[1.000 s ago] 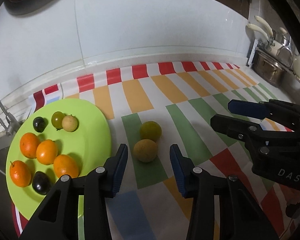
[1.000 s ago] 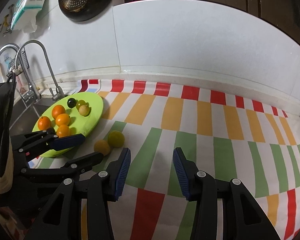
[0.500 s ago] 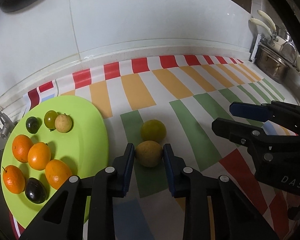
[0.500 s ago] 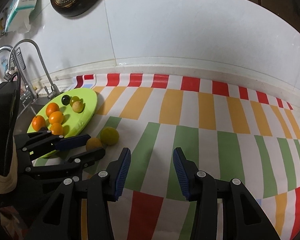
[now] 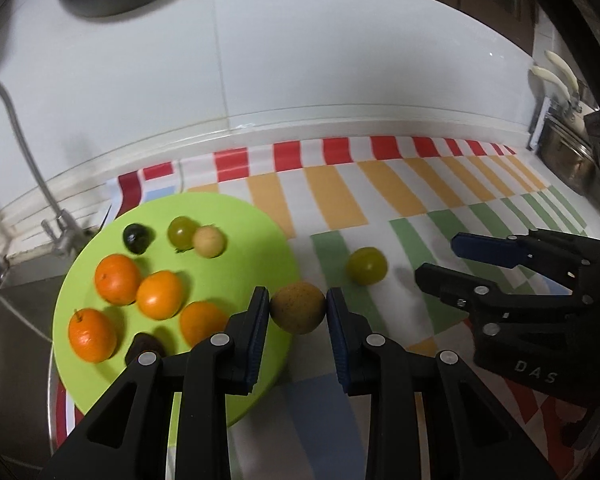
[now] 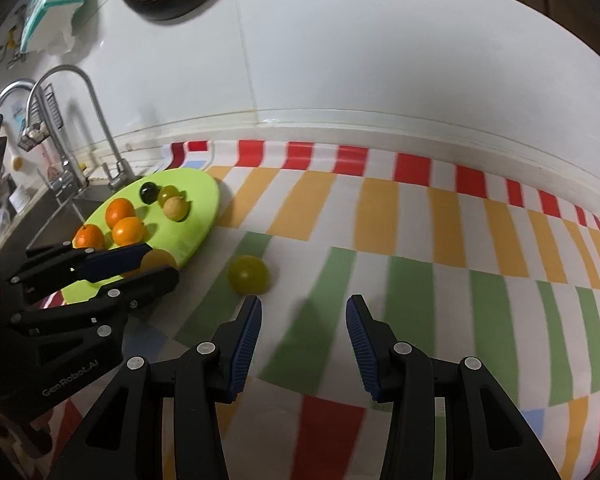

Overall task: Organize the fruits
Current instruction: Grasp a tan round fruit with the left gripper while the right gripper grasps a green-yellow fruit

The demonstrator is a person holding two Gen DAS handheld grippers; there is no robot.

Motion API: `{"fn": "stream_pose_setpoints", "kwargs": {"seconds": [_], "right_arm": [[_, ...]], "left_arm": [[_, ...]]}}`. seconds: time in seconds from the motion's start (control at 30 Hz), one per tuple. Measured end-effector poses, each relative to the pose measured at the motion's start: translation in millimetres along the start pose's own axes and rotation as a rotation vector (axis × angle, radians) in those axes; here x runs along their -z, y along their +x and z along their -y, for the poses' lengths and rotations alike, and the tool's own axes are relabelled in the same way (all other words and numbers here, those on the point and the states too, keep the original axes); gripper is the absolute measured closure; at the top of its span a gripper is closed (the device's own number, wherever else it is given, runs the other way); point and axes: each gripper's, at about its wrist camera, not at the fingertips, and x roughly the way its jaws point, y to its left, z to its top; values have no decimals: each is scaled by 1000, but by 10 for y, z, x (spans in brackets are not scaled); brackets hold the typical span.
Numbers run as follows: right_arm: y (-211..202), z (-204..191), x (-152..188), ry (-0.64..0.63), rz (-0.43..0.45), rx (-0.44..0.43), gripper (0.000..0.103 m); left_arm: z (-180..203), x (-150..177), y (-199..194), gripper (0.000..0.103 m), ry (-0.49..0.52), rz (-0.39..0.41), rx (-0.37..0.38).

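A striped cloth point(image 5: 340, 200) covers the counter. The plate point(image 5: 240, 232) at its left holds oranges point(image 5: 158, 294). At the plate's right rim, the left gripper point(image 5: 298, 312) pinches a brown fruit point(image 5: 298, 308). Right of the plate lie a green fruit point(image 5: 367, 265) and the right gripper point(image 6: 303, 316), jaws spread, empty.

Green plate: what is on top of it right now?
On the green plate: four oranges, two dark fruits, a green fruit and a pale one. The left gripper partly covers the near rim.
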Motion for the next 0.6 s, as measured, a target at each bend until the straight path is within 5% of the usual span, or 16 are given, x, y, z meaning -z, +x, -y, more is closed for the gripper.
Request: {"fn": "stream_pose_setpoints", "kwargs": {"seconds": [0.5, 0.6], "right_arm": [[390, -285, -148, -72, -36, -30, 59], [417, -311, -146, -78, -39, -27, 66]], "left_arm": [[-215, 48, -62, 74, -76, 15, -4], [-230, 53, -71, 74, -80, 15, -7]]}}
